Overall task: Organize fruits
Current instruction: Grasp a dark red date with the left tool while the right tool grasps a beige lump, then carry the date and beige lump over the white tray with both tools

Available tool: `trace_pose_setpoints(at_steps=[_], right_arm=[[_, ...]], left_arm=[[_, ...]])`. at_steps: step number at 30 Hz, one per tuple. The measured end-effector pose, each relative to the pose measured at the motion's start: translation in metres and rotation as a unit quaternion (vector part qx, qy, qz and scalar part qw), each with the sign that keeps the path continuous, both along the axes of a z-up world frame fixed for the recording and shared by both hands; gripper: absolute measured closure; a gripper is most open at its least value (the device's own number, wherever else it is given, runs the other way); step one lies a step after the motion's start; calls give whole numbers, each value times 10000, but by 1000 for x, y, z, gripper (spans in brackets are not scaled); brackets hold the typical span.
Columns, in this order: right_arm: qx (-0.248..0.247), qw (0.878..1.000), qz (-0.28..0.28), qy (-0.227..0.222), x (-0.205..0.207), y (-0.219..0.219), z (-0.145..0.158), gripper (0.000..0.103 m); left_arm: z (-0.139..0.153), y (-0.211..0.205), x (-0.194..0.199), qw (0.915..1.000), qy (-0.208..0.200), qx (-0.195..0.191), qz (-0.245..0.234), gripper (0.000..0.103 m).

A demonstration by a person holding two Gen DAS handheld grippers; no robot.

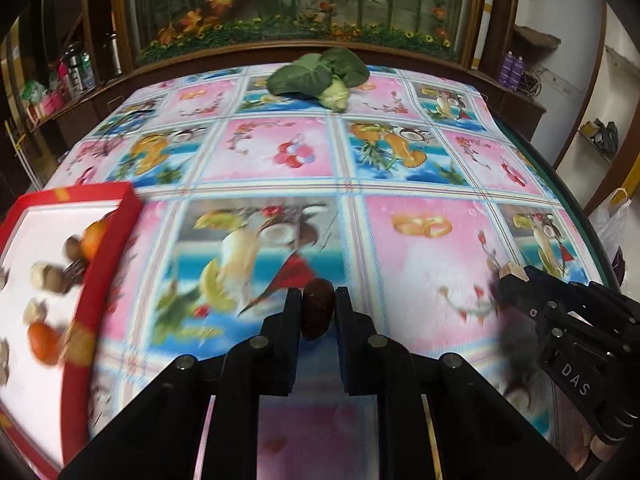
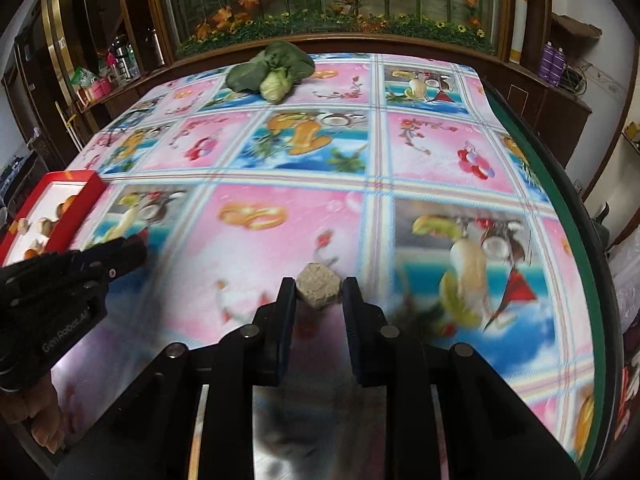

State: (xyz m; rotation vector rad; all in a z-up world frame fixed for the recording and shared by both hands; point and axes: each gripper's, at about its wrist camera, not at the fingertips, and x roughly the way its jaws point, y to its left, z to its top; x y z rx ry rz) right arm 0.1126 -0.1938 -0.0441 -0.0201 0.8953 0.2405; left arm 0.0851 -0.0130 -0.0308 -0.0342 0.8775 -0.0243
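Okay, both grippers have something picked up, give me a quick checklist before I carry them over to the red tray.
1. Left gripper shut on dark brown fruit: ok.
2. Right gripper shut on beige faceted piece: ok.
3. Red tray in view, on the left: ok.
4. Free space inside the tray among the fruits already there: ok.
5. Tablecloth between grippers and tray bare: ok.
6. Leafy vegetable far from the path: ok.

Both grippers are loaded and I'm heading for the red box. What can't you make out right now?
- Red box contents, left wrist view: blurred, cut by the left edge.
- Dark brown fruit in left gripper: lower end hidden.
- Pale angular piece in right gripper: kind unclear.
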Motion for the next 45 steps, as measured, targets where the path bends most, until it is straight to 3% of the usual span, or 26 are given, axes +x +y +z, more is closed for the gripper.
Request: trace_pose_setpoints(at_steps=[9,16,45], right_arm=[[427,9985,-217,-252,-46,14,11,78],[417,9979,-172,-459,-63,35,14,78],[306,9978,-27,-596,-79,48,13,78]], left_arm=[[13,22,-46,9993,-302,-121,178,88],[10,32,-58,9989,-350,-115,292,88],[7,42,-80,9979,-450,-105,458,89]])
